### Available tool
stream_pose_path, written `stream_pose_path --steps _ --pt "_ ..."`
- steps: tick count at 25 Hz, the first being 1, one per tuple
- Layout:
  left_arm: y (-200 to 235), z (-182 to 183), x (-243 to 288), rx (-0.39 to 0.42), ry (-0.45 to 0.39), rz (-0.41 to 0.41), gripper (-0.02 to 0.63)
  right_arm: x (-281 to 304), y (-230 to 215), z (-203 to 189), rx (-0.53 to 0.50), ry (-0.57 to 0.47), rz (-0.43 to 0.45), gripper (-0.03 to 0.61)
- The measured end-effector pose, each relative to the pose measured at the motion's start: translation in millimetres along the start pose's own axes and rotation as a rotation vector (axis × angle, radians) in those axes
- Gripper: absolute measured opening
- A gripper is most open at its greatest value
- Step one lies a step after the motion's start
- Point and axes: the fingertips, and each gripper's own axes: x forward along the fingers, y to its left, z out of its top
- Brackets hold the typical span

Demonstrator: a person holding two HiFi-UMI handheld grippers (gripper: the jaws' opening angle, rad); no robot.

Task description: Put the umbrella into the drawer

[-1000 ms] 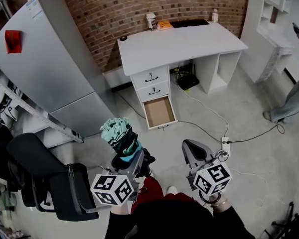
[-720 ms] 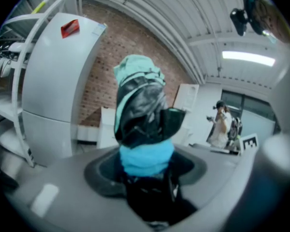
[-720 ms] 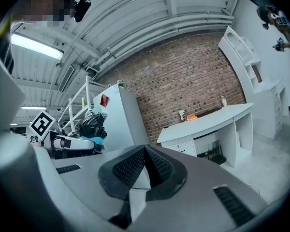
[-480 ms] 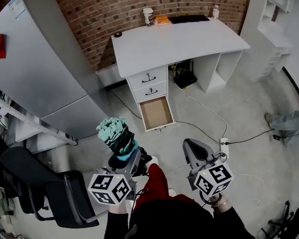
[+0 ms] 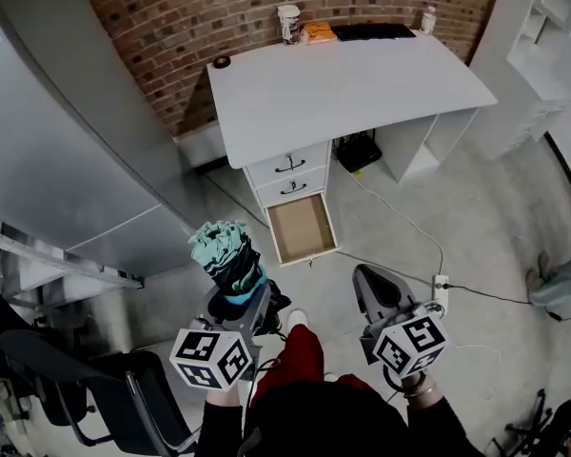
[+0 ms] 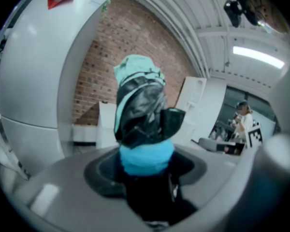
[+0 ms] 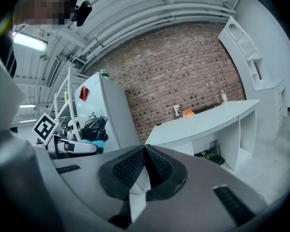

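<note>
A folded umbrella [image 5: 229, 261], teal, black and blue, stands upright in my left gripper [image 5: 243, 305], whose jaws are shut on its lower part. In the left gripper view the umbrella [image 6: 141, 120] fills the middle, rising from between the jaws. My right gripper [image 5: 379, 293] is shut with nothing in it; its dark pads [image 7: 130, 166] meet at the tips. The open bottom drawer [image 5: 302, 228] of the white desk [image 5: 343, 84] lies ahead on the floor side, empty, a short way beyond both grippers.
A grey refrigerator [image 5: 67, 150] stands at the left. A black chair [image 5: 124, 388] is at my lower left. A power strip [image 5: 442, 291] and cables lie on the floor at the right. On the desk's back edge are a cup [image 5: 288, 22] and a keyboard [image 5: 373, 31].
Both grippers and the umbrella have come closer to the desk and its open drawer. The chair has slid toward the lower left of the head view.
</note>
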Motion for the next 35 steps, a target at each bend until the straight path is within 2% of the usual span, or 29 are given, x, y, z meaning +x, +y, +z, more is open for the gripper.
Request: stream_pose_path --steps 8,16,26,35 --pt "39 16 59 -0.012 0.06 -0.041 0.247 68 -24 8 0.021 0.033 -0.042 0.002" --pt "60 15 94 -0.024 0.115 -0.079 0.247 108 -44 2 0.059 0.055 -0.092 0.002" --pt "82 -19 142 -0.083 0.191 -0.048 0.247 143 -73 -30 0.033 0.168 -0.068 0.002" --pt "97 -80 205 -0.107 0.273 -0.022 0.247 187 -133 -87 0.034 0.222 -0.059 0.002"
